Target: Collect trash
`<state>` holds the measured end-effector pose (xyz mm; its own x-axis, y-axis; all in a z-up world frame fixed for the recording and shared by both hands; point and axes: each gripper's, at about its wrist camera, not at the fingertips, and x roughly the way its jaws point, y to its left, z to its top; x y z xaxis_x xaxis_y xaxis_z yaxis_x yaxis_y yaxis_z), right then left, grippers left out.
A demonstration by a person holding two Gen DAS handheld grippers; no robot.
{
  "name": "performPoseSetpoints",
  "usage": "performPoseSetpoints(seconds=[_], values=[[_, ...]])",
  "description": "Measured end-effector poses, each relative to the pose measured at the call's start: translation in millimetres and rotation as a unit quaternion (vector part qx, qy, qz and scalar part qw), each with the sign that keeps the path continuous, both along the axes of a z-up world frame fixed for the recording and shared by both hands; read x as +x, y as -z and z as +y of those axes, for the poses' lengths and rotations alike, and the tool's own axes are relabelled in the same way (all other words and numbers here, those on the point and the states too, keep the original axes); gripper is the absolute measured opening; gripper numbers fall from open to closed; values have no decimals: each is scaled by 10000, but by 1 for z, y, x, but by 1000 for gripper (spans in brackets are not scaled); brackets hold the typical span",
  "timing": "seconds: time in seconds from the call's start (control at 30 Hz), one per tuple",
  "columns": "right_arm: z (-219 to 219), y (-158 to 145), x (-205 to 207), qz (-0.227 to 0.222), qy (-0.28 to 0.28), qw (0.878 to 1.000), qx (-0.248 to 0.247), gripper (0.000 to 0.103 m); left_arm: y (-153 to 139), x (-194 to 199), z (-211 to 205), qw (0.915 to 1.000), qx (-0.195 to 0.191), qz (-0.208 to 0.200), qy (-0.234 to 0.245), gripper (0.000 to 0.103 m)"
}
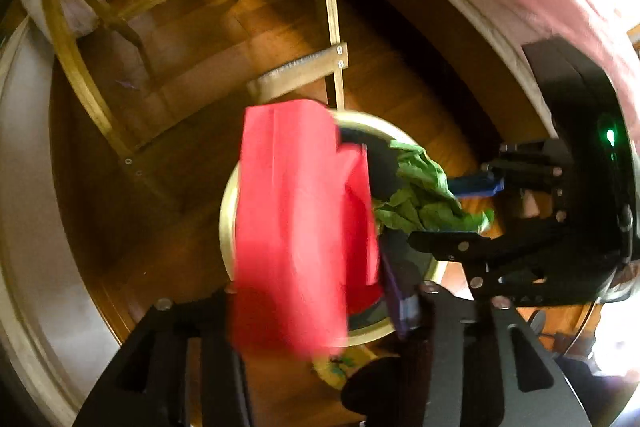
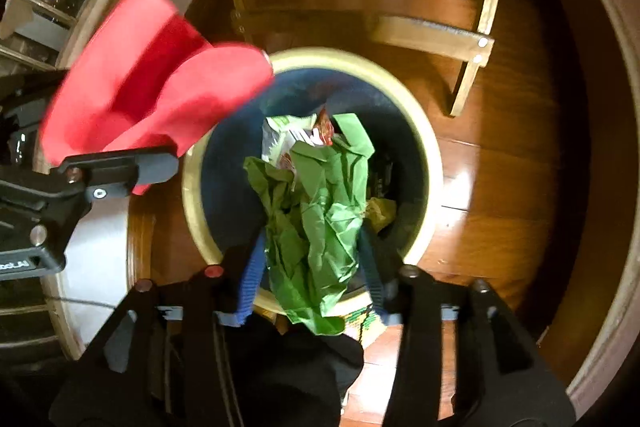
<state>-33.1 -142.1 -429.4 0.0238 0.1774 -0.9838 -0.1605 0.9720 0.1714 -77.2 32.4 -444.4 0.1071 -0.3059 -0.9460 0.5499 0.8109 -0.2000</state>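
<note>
Your green wrapper (image 2: 316, 211) sits low centre in the right wrist view, over the mouth of the bin (image 2: 432, 155), between the blue-padded fingers (image 2: 250, 279) of your right tool (image 2: 312, 283). The jaws stand apart and I cannot see the pads pressing it, so it looks released or close to it. It is thin crumpled film, glossy and creased: very light, soft, springy, likely to drift or catch on the rim as it falls. If you must take it again, pinch a bunched fold, not a single loose edge.

The red sheet (image 1: 296, 219) fills the centre of the left wrist view, hanging over the bin's near rim. It is blurred, flat, matte and folded in broad panels, like paper or thin card: light, floppy, easy to crease. Your left tool (image 1: 320, 307) has its jaws apart too; whether a pad touches the sheet I cannot tell, as the sheet hides the gap.

The bin is round with a pale yellow rim and dark inside; printed packets (image 2: 296, 139) already lie in it, upper centre of the opening. It stands on a glossy brown wooden floor (image 2: 500, 227). Beyond it, in the upper part of both views, are pale wooden chair legs (image 2: 472, 75) with a crossbar.
</note>
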Motion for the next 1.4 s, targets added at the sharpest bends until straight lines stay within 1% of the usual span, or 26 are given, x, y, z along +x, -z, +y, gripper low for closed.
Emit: performPoseSetpoints(seconds=[0.03,0.07,0.1,0.13,0.3,0.33,0.4,0.43,0.53,0.63,0.77,0.87,0.97,1.03,1.07,1.1,1.13,1.2,1.23,1.3,1.33,1.4], values=[[0,4,-1,2,-41,10000,-2,60,6,-4,-1,10000,59,-10,64,65],[1,8,0,-1,-77,10000,9,63,9,-3,-3,9999,77,-5,97,80],[2,11,-2,-15,-132,9999,14,64,12,-2,-5,9999,79,19,115,91],[3,13,-2,-24,-174,9998,5,65,15,0,-7,9999,76,56,109,93],[4,26,0,-29,-275,9996,-14,70,29,20,-12,9998,112,154,70,95],[4,27,0,-31,-265,9996,-11,70,30,31,-22,9998,123,157,41,95],[3,28,3,-45,-231,9997,-17,71,32,40,-28,9998,110,143,18,95],[2,29,4,-51,-217,9997,-18,71,38,50,-35,9999,123,116,14,95],[0,30,7,-87,-171,9998,-26,71,42,76,-47,9999,123,40,22,95],[0,22,7,-107,-143,9998,-43,71,34,82,-49,9999,130,-15,23,95],[-1,7,8,-143,-40,9999,-56,71,12,86,-51,9999,115,-54,-59,95],[-1,-15,8,-170,57,9998,-32,71,-12,83,-50,9998,121,-114,-86,95],[-1,-44,7,-229,156,9996,4,71,-43,79,-50,9998,126,-164,-66,95],[0,-68,6,-259,214,9994,29,71,-69,76,-49,9997,110,-201,-63,95],[1,-84,6,-292,248,9993,40,71,-79,75,-48,9999,96,-108,-21,95],[3,-96,5,-317,271,9991,51,71,-92,76,-47,9999,86,-123,-46,95],[3,-106,5,-335,289,9990,57,71,-111,76,-46,9998,58,-160,-103,95],[7,-135,5,-407,312,9987,41,71,-137,77,-43,9996,13,-211,-204,95],[10,-153,6,-453,313,9985,14,71,-157,79,-41,9993,-30,-217,-292,95],[14,-186,7,-544,317,9980,-5,71,-186,81,-39,9989,-73,-273,-387,95],[16,-200,7,-592,318,9977,-4,71,-207,81,-38,9984,-83,-351,-427,95],[20,-236,9,-716,312,9969,-41,71,-237,82,-36,9978,-129,-452,-464,95]])
